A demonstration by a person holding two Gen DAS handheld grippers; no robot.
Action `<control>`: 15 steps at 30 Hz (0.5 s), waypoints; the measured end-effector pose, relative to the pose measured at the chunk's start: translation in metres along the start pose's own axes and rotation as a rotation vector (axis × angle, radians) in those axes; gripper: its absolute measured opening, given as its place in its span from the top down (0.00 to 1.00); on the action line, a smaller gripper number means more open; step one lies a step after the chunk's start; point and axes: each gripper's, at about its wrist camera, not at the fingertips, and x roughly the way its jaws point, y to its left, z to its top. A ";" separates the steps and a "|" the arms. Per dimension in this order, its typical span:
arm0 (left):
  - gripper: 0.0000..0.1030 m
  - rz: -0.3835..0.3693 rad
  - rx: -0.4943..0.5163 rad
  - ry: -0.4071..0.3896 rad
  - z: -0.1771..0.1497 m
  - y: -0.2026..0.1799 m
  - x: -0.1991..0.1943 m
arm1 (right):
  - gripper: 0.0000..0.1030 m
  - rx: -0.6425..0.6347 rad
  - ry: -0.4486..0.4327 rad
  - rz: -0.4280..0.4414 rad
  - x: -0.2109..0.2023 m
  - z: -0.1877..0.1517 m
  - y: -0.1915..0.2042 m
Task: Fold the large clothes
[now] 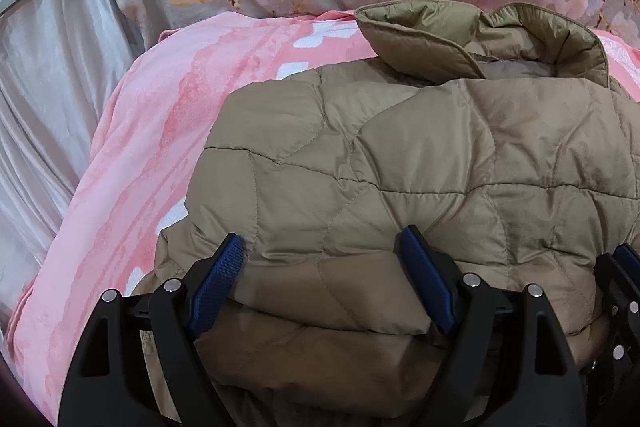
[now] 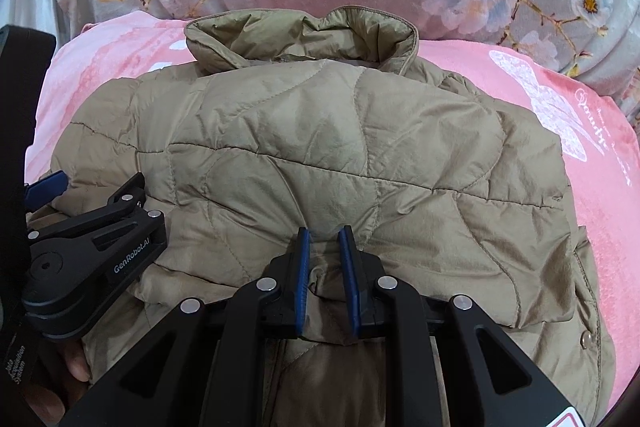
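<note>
1. The quilted jacket (image 2: 320,155) lies folded on the pink blanket (image 2: 600,211), collar (image 2: 304,39) on the far side, long axis running straight away from both grippers.
2. The left gripper (image 1: 324,283), jaws spread wide, straddles the jacket's near folded edge without visibly squeezing it.
3. The right gripper (image 2: 325,267), jaws nearly together, pinches that same edge.
4. Only the right view shows the jacket's snap-button side.

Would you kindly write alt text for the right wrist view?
The right gripper pinches a fold of a tan quilted jacket lying on a pink blanket, collar away from the camera. The left gripper rests at the jacket's left edge.
</note>
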 end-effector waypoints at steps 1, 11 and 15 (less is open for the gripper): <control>0.24 0.002 0.002 0.001 0.000 0.000 0.000 | 0.82 0.003 0.001 0.004 0.000 0.000 -0.001; 0.24 -0.005 0.066 0.008 -0.010 -0.002 -0.010 | 0.83 -0.060 0.037 -0.019 -0.011 -0.009 0.009; 0.24 -0.040 0.044 0.009 -0.010 0.005 -0.012 | 0.83 -0.052 0.059 0.023 -0.015 -0.006 0.002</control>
